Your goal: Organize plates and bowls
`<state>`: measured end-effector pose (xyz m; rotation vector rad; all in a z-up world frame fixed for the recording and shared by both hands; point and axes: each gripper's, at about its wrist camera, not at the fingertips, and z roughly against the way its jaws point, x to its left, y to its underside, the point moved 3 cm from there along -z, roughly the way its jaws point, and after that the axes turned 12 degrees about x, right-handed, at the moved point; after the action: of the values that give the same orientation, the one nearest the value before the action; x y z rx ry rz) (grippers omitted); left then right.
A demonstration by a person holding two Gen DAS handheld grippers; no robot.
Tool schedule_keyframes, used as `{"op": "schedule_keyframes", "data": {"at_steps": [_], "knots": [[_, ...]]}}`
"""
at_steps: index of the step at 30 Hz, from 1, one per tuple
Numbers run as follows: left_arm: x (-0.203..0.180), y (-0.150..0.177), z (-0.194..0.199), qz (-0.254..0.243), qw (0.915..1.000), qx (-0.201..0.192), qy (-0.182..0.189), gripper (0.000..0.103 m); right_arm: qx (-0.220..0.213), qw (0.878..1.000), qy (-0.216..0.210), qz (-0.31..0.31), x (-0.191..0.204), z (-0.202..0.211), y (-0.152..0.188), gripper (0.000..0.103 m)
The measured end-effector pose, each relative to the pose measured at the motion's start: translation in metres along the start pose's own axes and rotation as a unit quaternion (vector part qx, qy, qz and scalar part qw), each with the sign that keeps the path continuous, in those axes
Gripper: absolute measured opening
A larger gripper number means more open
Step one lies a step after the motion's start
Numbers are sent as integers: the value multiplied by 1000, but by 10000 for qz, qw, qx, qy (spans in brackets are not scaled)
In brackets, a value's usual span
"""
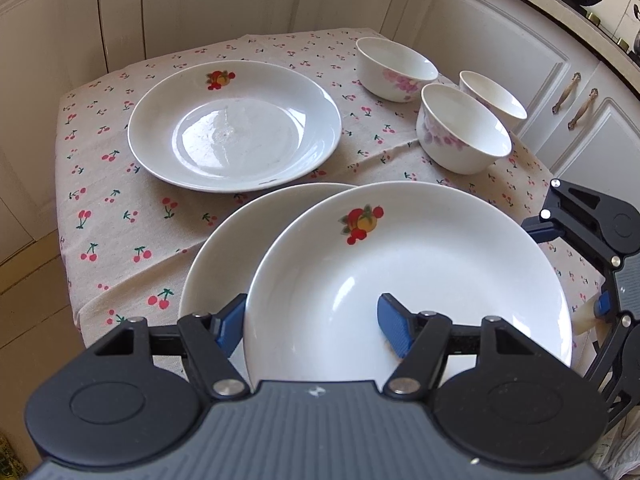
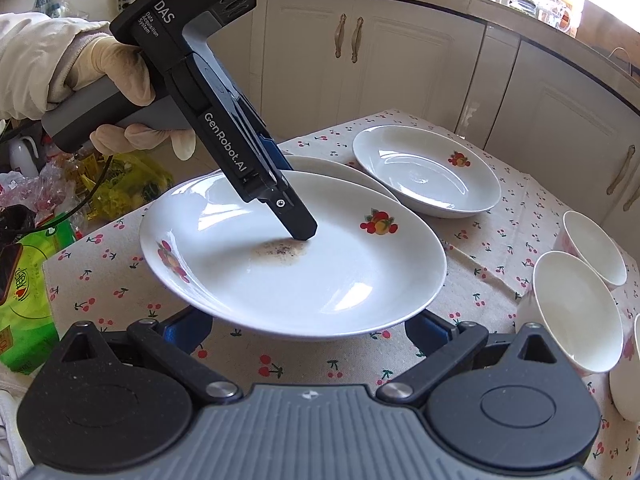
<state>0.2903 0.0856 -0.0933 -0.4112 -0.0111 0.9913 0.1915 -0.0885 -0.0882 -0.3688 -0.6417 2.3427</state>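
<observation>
A white fruit-print plate (image 1: 420, 272) (image 2: 340, 272) hangs tilted, overlapping a second plate (image 1: 216, 264) (image 2: 340, 172) beneath it. My left gripper (image 1: 312, 320) (image 2: 290, 196) is shut on its rim, one blue pad (image 1: 394, 332) inside the dish and the other behind the edge. A brownish smudge (image 2: 280, 248) marks the plate's middle. My right gripper (image 2: 306, 328) (image 1: 600, 292) stands open, fingertips hidden under the plate's near edge. A third plate (image 1: 236, 124) (image 2: 424, 172) lies alone further back. Three floral bowls (image 1: 394, 68) (image 1: 464, 128) (image 1: 494, 94) stand at the right (image 2: 576, 308).
A cherry-print tablecloth (image 1: 120, 208) covers the small table, ringed by cream cabinets (image 2: 400, 60). A gloved hand (image 2: 116, 68) holds the left gripper. A green box (image 2: 28, 300) and yellow bags (image 2: 120, 184) sit off the table's left edge.
</observation>
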Motion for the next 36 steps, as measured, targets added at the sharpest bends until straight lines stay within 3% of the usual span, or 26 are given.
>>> {"op": "schedule_keyframes", "data": {"at_steps": [6, 36], "knots": [[-3, 0, -1, -181, 9997, 53, -171, 69, 14, 10000, 33, 73, 3, 0, 0, 103], [7, 5, 13, 57, 9993, -219, -312, 71, 172, 9996, 182, 132, 7, -6, -5, 103]]}}
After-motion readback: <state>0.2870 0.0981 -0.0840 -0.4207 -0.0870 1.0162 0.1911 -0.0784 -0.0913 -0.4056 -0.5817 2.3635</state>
